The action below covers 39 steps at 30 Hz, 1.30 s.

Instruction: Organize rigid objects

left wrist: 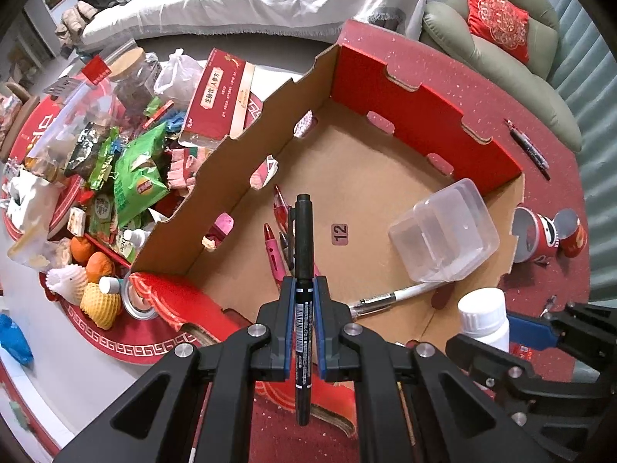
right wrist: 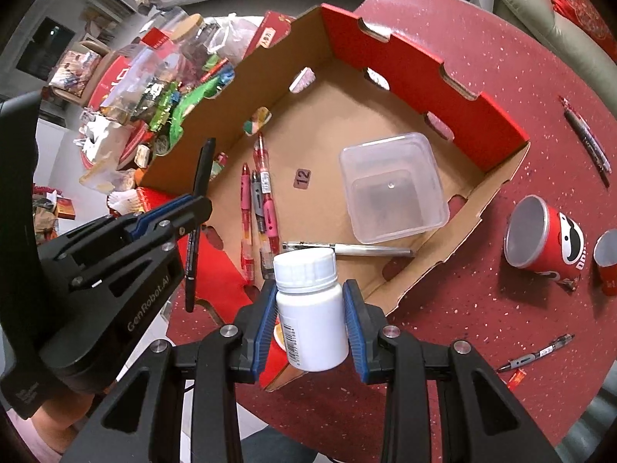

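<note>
My left gripper (left wrist: 304, 289) is shut on a black marker pen (left wrist: 303, 254) and holds it above the near edge of the red cardboard box (left wrist: 416, 115). My right gripper (right wrist: 310, 289) is shut on a white pill bottle (right wrist: 312, 316), just in front of the box's near right rim (right wrist: 455, 247). In the box lie several red and pink pens (right wrist: 266, 189), a silver pen (right wrist: 370, 250) and a clear plastic container (right wrist: 393, 189). The left gripper (right wrist: 196, 208) with its marker (right wrist: 200, 177) shows in the right wrist view. The bottle (left wrist: 484, 320) shows in the left wrist view.
On the red table (right wrist: 482, 308) lie a red chip can on its side (right wrist: 543, 235), its lid end (right wrist: 605, 254), a black pen (right wrist: 540, 353) and another pen at the far right (right wrist: 586, 135). Snacks, fruit and a red carton (left wrist: 216, 96) crowd the left.
</note>
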{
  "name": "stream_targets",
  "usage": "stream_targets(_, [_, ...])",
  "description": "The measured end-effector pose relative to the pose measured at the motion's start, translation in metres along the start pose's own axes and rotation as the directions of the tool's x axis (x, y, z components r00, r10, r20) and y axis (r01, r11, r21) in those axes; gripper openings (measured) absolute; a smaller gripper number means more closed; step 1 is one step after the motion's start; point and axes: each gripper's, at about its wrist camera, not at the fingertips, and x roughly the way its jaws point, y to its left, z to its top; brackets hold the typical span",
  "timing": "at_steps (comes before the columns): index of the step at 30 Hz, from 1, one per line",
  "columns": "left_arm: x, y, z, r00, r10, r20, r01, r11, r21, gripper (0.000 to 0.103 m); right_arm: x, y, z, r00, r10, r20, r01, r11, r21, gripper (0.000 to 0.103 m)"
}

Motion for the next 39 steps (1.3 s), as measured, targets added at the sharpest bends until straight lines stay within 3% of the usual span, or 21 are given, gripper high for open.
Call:
stream_targets(23, [0.051,-0.006,0.005,0.992,0.032,-0.118,-0.028,0.999,0.031,0.011,0.041,-0.002,0.011,0.997,-0.064,-0.049,0.061,0.997,-0.052,0.036])
stream_targets(25, [0.052,-0.006,0.005,0.992,0.032,-0.124,-0.027,0.999,0.037,0.027,0.039,-0.004,0.01,0.997,-0.062,-0.049,0.06,0.997,-0.05,0.039])
stream_targets(27, [0.05,-0.001,0.005,0.992,0.055,-0.116,-0.053,0.998,0.025,0.075,0.036,-0.006,0.01,0.995,-0.089,-0.049,0.086,0.995,-0.051,0.051])
stream_targets(29, [0.044,0.006,0.005,0.994,0.05,-0.094,-0.051,0.999,-0.007,0.091,0.03,-0.013,0.009,0.993,-0.108,-0.045,0.106,0.994,-0.037,0.071])
stream_targets(31, [0.037,0.009,0.005,0.996,0.049,-0.08,-0.05,0.999,-0.015,0.093,0.019,-0.017,0.008,0.997,-0.075,-0.019,0.075,0.997,-0.02,0.091])
stream_targets(32, [0.034,0.009,0.005,0.996,0.043,-0.074,-0.044,0.999,-0.01,0.103,0.009,-0.019,0.007,0.997,-0.072,0.007,0.072,0.997,-0.008,0.095])
stream_targets(36, [0.02,-0.001,-0.002,0.999,0.018,-0.049,-0.016,0.999,0.037,0.103,-0.021,-0.033,-0.005,0.995,-0.063,0.071,0.06,0.997,0.038,0.095])
stream_targets(39, [0.007,-0.019,-0.013,0.999,-0.03,-0.036,0.033,0.996,0.087,0.103,-0.037,-0.054,-0.026,0.99,-0.123,0.076,0.115,0.988,0.104,0.095])
